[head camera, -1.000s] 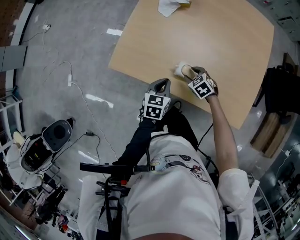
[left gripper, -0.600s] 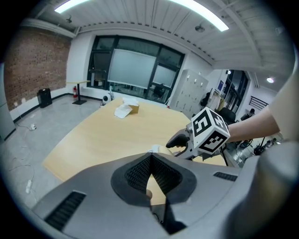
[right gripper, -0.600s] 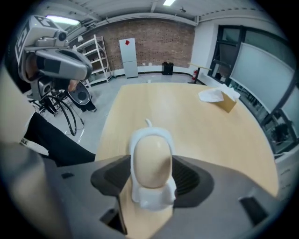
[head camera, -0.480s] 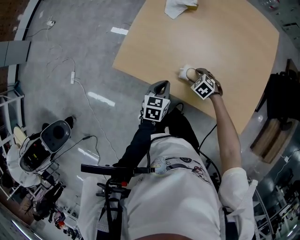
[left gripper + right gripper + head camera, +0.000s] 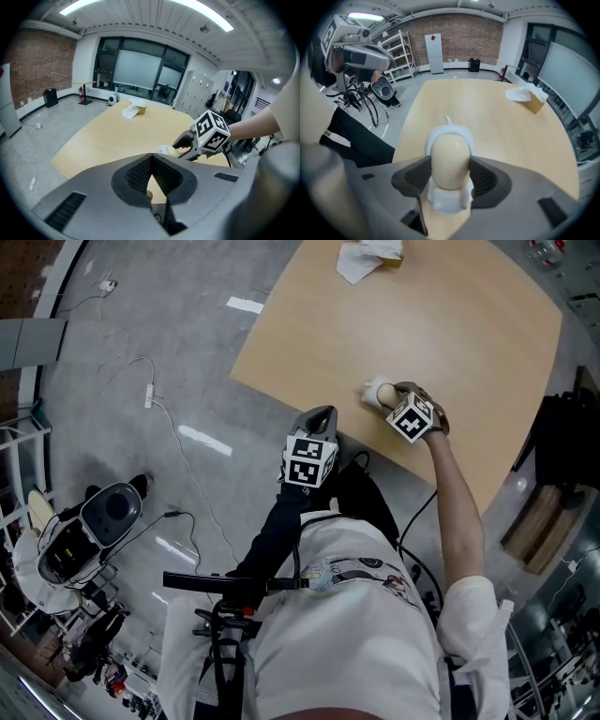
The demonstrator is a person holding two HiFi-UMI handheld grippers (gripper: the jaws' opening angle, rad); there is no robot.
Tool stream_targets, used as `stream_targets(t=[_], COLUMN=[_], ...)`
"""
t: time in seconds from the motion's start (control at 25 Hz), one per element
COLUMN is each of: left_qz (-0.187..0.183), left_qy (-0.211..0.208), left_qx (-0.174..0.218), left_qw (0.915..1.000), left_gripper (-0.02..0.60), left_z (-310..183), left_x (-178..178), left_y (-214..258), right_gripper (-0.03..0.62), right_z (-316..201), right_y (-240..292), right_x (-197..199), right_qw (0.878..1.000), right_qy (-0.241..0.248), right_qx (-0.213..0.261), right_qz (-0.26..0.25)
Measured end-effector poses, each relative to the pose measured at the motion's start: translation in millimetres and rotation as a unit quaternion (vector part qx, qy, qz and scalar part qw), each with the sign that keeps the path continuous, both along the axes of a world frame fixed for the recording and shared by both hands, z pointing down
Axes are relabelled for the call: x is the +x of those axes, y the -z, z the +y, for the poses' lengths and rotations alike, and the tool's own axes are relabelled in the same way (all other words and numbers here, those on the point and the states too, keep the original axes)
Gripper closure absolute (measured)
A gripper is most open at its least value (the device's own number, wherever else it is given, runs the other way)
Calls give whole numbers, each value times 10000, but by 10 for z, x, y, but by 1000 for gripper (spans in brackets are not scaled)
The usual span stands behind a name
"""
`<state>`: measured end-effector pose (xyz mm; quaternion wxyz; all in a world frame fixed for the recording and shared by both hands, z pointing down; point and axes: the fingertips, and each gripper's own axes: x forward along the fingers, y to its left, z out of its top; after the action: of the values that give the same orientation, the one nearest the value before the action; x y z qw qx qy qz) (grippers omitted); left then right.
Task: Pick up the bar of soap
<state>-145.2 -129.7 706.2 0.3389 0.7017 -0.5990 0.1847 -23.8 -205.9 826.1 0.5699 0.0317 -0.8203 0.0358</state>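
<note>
A cream, oval bar of soap (image 5: 450, 157) stands on a white soap dish (image 5: 446, 199) near the front edge of the light wooden table (image 5: 441, 315). My right gripper (image 5: 450, 177) reaches over that edge and its jaws stand wide on both sides of the soap, pads close against its flanks, with the soap still on the dish. From the head view the soap (image 5: 382, 389) shows just ahead of the right gripper (image 5: 388, 396). My left gripper (image 5: 320, 415) hangs off the table above the floor, shut and empty; its fingertips (image 5: 151, 158) meet in the left gripper view.
A crumpled white tissue with a small cardboard box (image 5: 371, 253) lies at the table's far side. Off the table are grey floor with cables (image 5: 150, 390), a dark chair (image 5: 562, 427) on the right, and equipment (image 5: 84, 531) at left.
The right gripper has stayed at the soap and edged slightly further along it. The left gripper has kept its place.
</note>
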Motion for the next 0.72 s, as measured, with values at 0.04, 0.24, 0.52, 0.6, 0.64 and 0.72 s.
stream_targets(t=[0.04,0.24,0.52,0.6,0.64,0.72], left_qz=[-1,-8,-38,-57,-73,-99], left_qy=[-6,-66,-183,-216,-221,-241], left_qx=[1,32,186,291,363,541], left_qw=[10000,10000,9997,9993,9991,9982], left_gripper=[577,577,577,577,577,577], left_z=[-1,-25,-64,-97,-120,-191], left_x=[-5,-33,25,46,50,67], left_y=[-1,7,87,157,208,338], right_gripper=[335,335,335,335,335,335], right_z=[2,-32,-117,-127,-128,-148], right_y=[7,100,477,667,786,1038], right_x=[-9,-76,-98,-84,-73,-20], right_qw=[10000,9993,9845,9760,9712,9600], right_qy=[-15,-227,-1328,-1639,-1780,-2065], right_qx=[21,161,206,303,369,539], right_qz=[-20,-250,-1126,-1403,-1539,-1811])
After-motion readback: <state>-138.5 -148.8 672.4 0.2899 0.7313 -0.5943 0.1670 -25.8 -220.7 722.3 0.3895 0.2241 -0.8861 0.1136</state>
